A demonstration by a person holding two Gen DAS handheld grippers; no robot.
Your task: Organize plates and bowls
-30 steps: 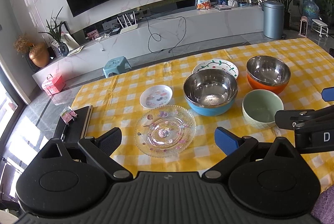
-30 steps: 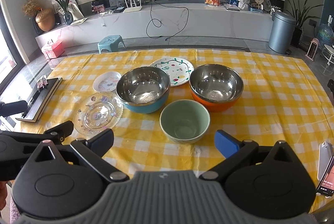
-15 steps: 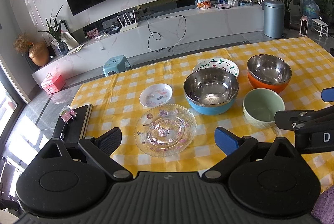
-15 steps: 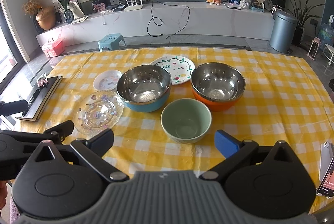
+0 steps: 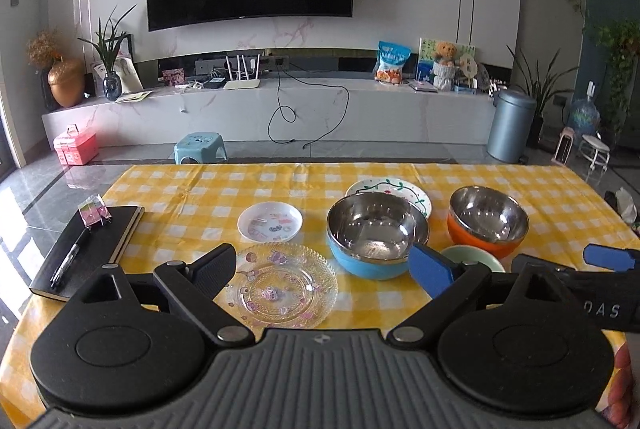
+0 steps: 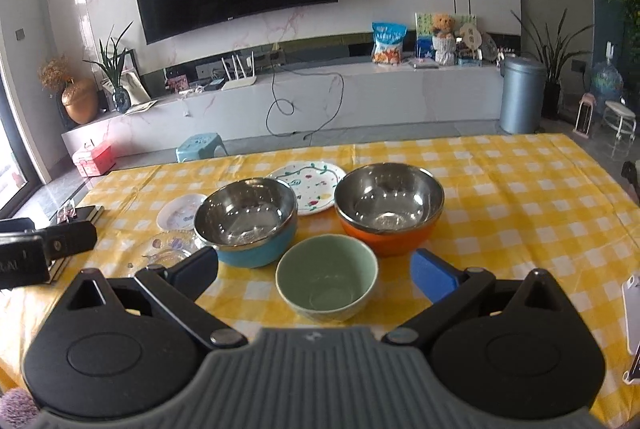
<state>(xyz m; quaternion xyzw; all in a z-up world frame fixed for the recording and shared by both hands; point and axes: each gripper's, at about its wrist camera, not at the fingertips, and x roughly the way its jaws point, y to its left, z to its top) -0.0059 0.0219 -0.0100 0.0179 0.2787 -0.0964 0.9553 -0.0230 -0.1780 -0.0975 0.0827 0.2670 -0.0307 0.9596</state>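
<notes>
On the yellow checked tablecloth [image 5: 192, 197] lie a clear glass plate [image 5: 282, 285], a small white plate [image 5: 270, 221] and a vine-patterned plate [image 5: 390, 189]. A blue steel bowl [image 5: 376, 235], an orange steel bowl [image 5: 488, 221] and a small green bowl [image 6: 327, 277] stand beside them. My left gripper [image 5: 324, 269] is open and empty, low over the glass plate. My right gripper [image 6: 314, 269] is open and empty, with the green bowl between its fingers' line of sight. The blue bowl [image 6: 246, 217] and the orange bowl [image 6: 388, 209] stand just behind.
A black notebook with a pen [image 5: 86, 249] lies at the table's left edge. A phone [image 6: 632, 309] lies at the right edge. Beyond the table are a blue stool [image 5: 200, 147], a TV console [image 5: 280, 109] and a bin [image 5: 512, 125].
Both grippers have dropped lower and tilted up toward level, so the room fills more of each view. The dishes have not moved. Both grippers stay open.
</notes>
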